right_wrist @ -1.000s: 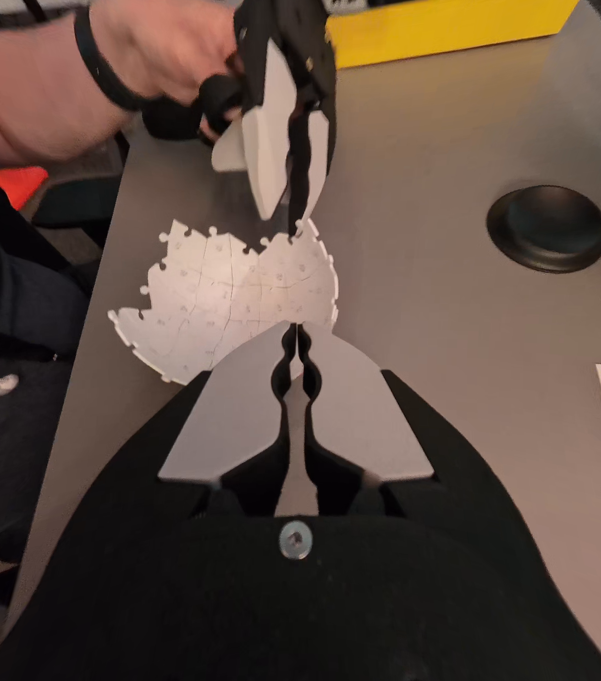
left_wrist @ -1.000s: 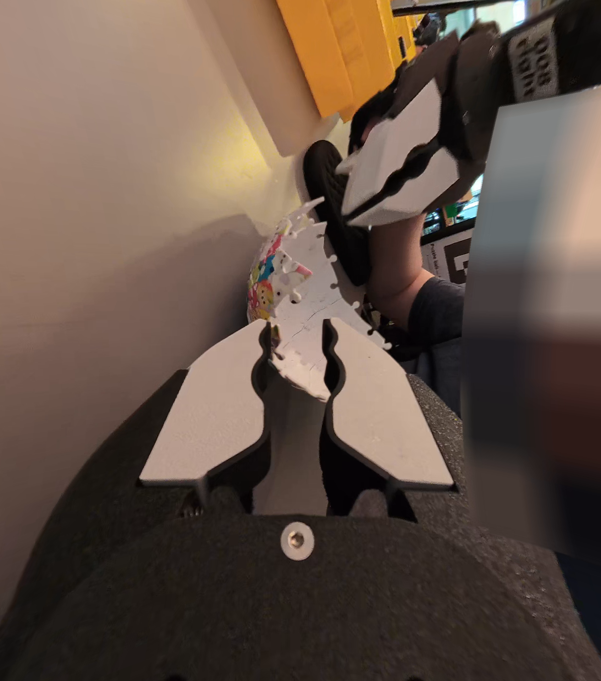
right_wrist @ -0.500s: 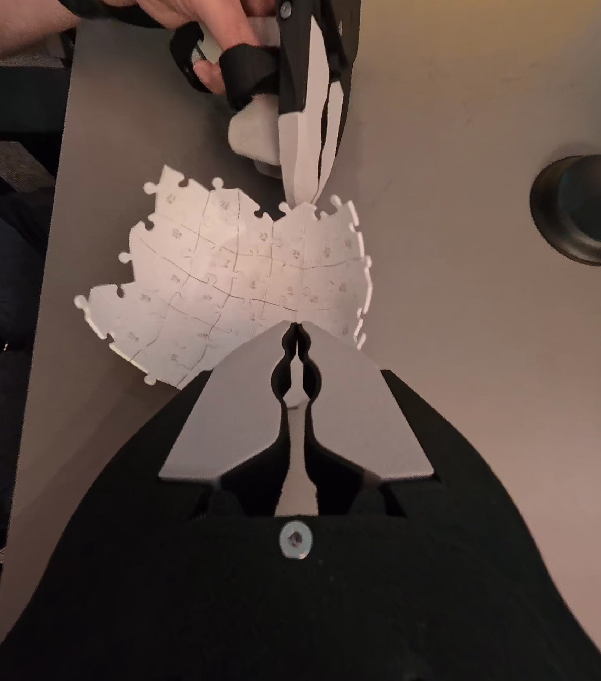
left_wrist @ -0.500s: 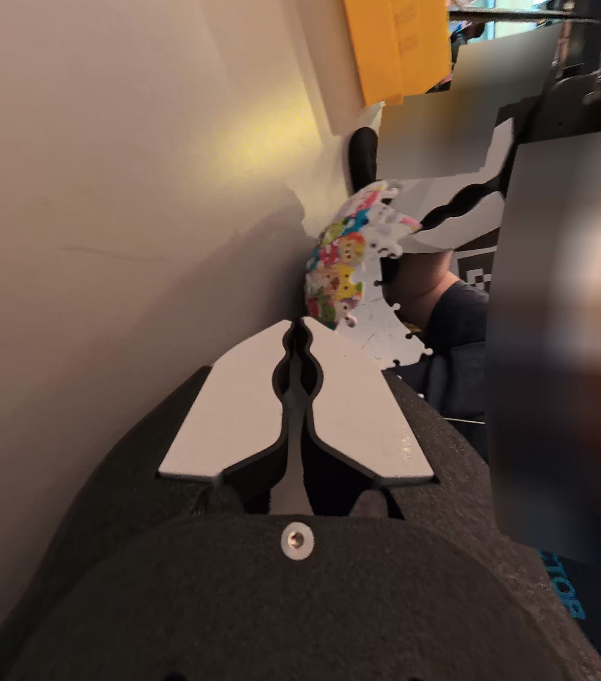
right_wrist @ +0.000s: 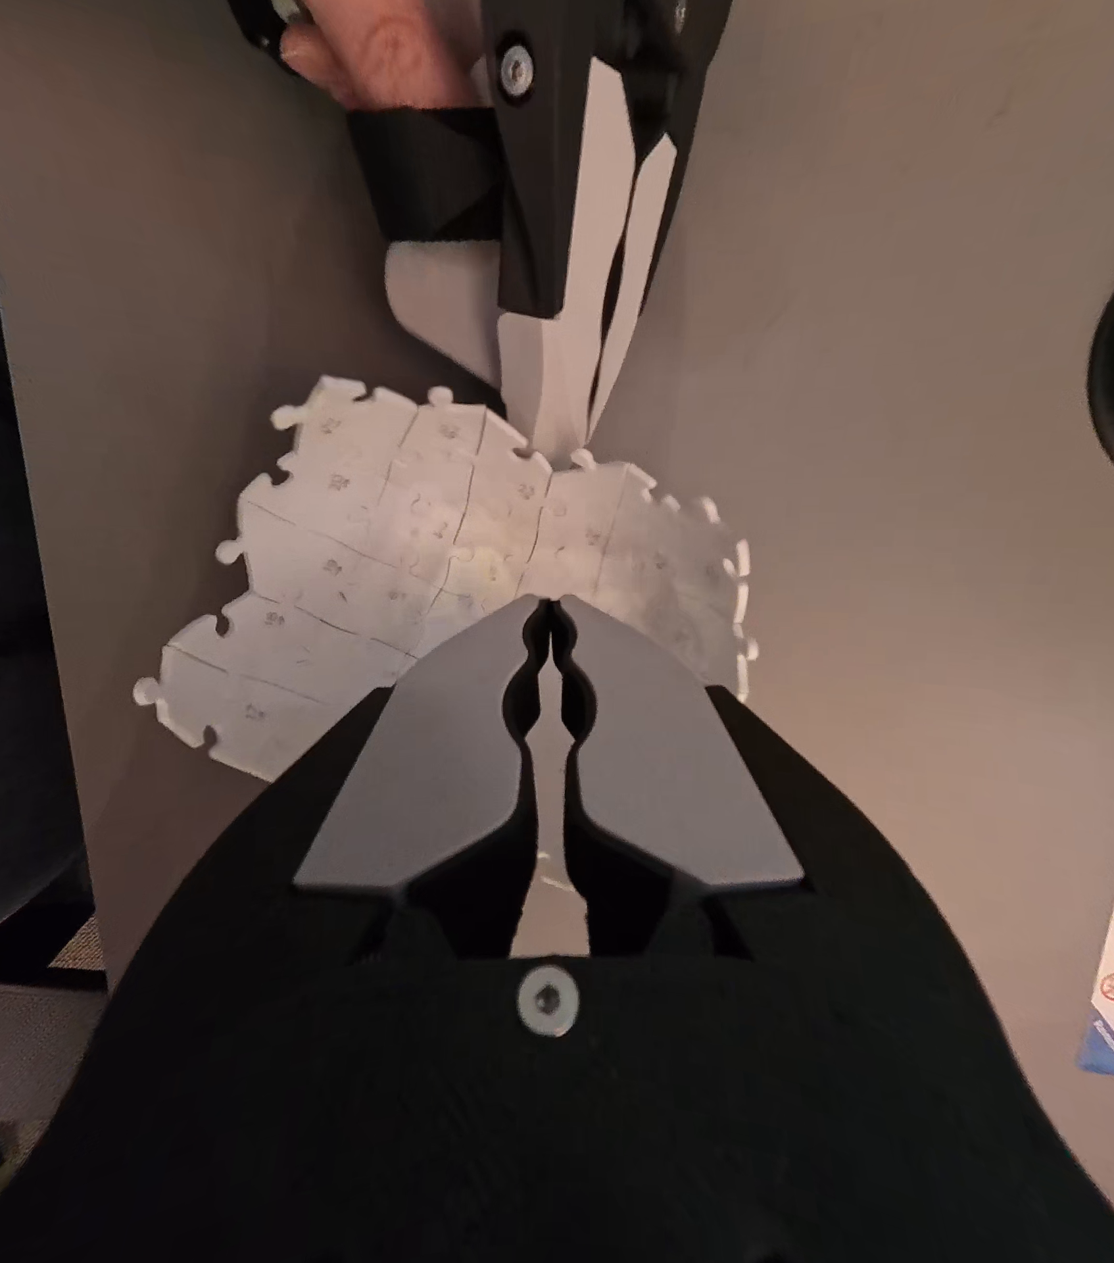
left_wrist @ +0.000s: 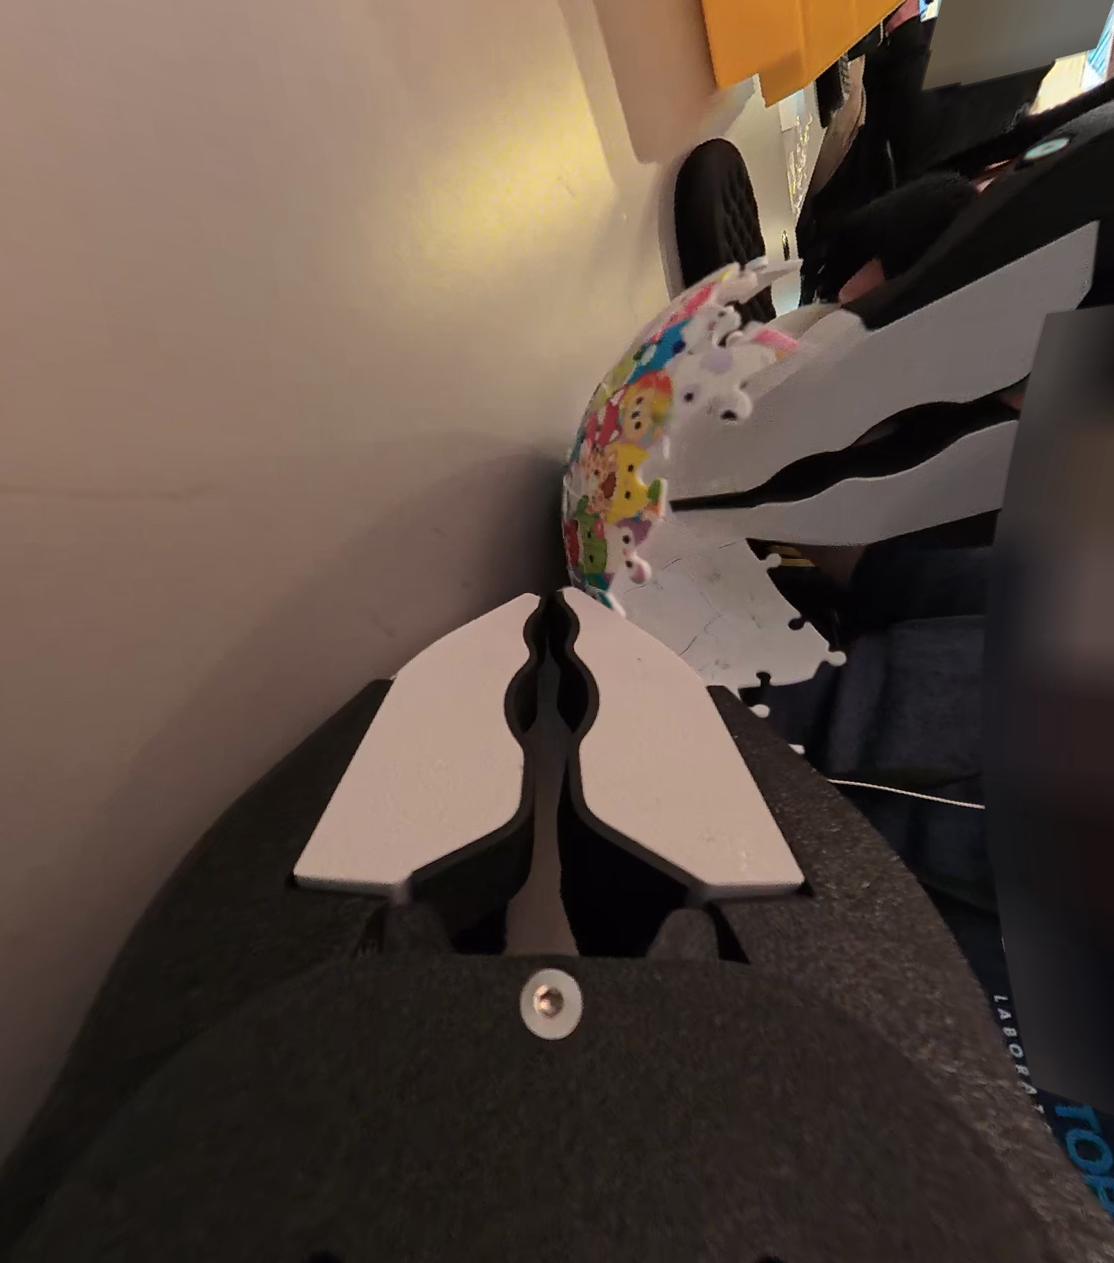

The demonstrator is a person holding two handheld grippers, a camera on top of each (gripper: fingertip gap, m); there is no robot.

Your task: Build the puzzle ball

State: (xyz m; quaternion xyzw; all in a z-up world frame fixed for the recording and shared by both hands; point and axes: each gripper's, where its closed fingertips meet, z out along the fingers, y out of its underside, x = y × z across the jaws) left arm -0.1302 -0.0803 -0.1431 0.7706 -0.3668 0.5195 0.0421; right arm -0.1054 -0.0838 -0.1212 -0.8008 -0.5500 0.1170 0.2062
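White-backed puzzle shell (left_wrist: pixel 711 601), colourful outside, upright beside left claw (left_wrist: pixel 554 601); fingers pressed together, apparently empty. Right view: shell (right_wrist: pixel 404 547) on grey tabletop (right_wrist: pixel 882 410); right claw (right_wrist: pixel 549 605) closed at near rim, left claw (right_wrist: pixel 575 437) bracing far rim, likely steadying.

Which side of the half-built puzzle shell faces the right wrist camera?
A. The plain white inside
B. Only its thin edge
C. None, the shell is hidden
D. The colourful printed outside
A: in the right wrist view the puzzle shell shows its plain white hollow side with faint marks on the pieces, while the colourful print appears only in the left wrist view.
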